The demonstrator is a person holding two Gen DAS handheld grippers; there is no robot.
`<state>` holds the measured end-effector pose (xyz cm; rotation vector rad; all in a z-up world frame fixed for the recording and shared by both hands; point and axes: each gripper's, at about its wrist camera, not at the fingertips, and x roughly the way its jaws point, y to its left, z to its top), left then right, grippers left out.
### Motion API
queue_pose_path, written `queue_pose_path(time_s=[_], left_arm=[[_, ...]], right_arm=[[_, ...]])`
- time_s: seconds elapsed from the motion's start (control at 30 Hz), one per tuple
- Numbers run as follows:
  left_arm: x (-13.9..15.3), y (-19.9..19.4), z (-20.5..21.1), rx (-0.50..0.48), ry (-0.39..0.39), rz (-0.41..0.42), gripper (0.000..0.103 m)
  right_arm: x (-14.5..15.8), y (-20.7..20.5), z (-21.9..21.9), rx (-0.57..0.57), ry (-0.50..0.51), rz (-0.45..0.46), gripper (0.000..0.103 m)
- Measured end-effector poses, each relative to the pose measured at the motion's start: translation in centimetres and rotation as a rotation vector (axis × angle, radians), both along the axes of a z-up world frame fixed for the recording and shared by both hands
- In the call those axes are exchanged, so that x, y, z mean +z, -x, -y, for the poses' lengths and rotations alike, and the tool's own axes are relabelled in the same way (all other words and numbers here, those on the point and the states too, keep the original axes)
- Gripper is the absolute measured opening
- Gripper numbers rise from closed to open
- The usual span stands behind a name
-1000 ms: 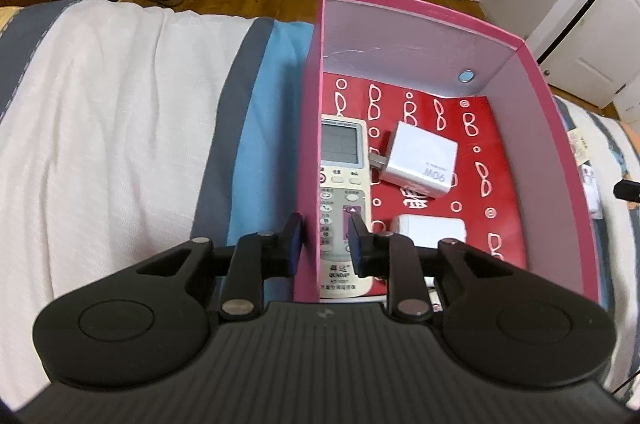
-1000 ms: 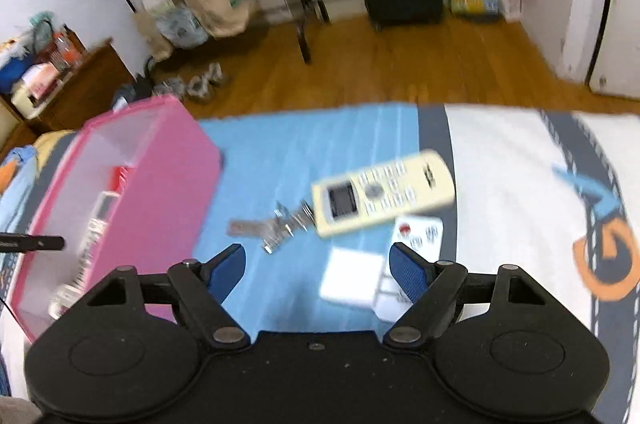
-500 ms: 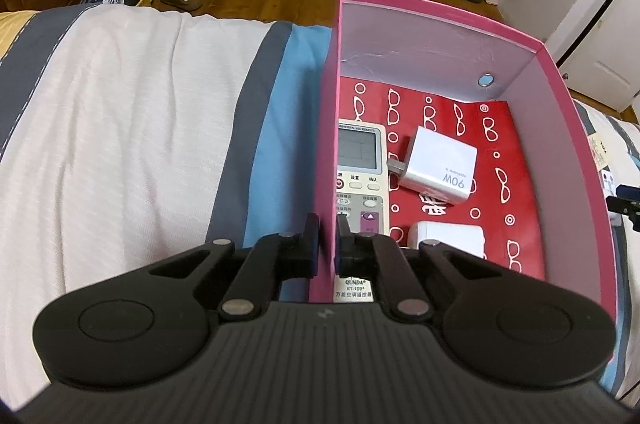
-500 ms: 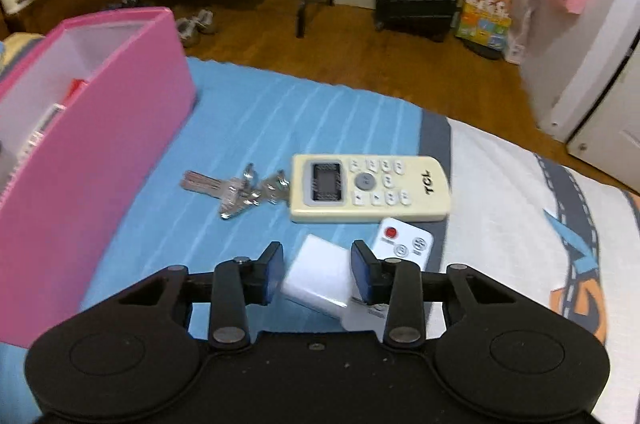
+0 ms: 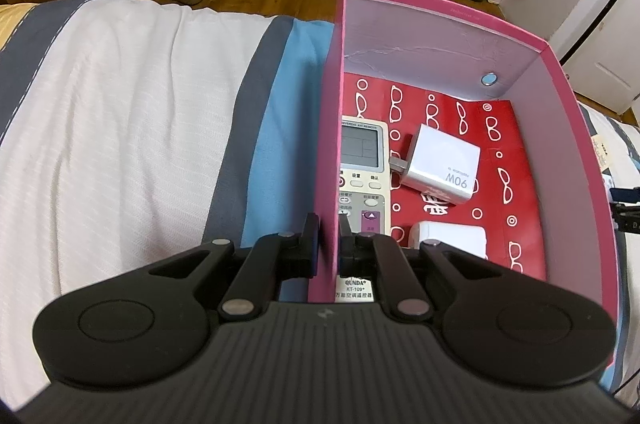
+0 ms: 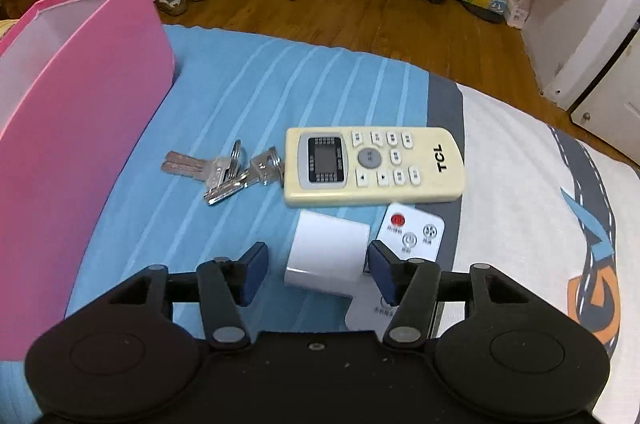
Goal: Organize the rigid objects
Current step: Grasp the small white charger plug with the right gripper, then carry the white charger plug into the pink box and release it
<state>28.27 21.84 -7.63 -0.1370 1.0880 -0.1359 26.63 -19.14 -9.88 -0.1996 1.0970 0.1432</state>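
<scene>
left gripper (image 5: 328, 244) clamped on box (image 5: 440, 36) wall, at 12 o'clock | right gripper (image 6: 312, 272) spread wide | charger (image 6: 326, 254) on bed between fingers, untouched | keys (image 6: 224, 172) at 11 o'clock

box wall (image 5: 326, 160) hides remote's (image 5: 362, 160) left edge | small remote (image 6: 412, 234) partly behind tool
</scene>
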Motion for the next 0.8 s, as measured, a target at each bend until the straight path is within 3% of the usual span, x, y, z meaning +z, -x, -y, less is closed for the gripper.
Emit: queue_pose_path(time_s=[0.1, 0.3, 0.5, 0.67, 0.8], left_arm=[[0.0, 0.0, 0.1, 0.004, -0.003, 0.001, 0.007], [0.2, 0.1, -0.2, 0.006, 0.012, 0.005, 0.007], [0.6, 0.3, -0.3, -0.002, 0.01, 0.018, 0.007], [0.7, 0.4, -0.6, 0.01, 0.034, 0.02, 0.007], [0.7, 0.3, -0.7, 0.007, 0.029, 0.021, 0.007]], right_arm=[[0.1, 0.7, -1.3, 0.051, 0.071, 0.021, 0.047], [1.9, 2.4, -2.5, 0.071, 0.037, 0.092, 0.047], [6.2, 4.0, -4.0, 0.093, -0.085, 0.157, 0.047], [10.2, 5.4, -7.1, 0.211, -0.2, 0.2, 0.047], [12.5, 5.8, -10.8, 0.345, -0.281, 0.182, 0.047]])
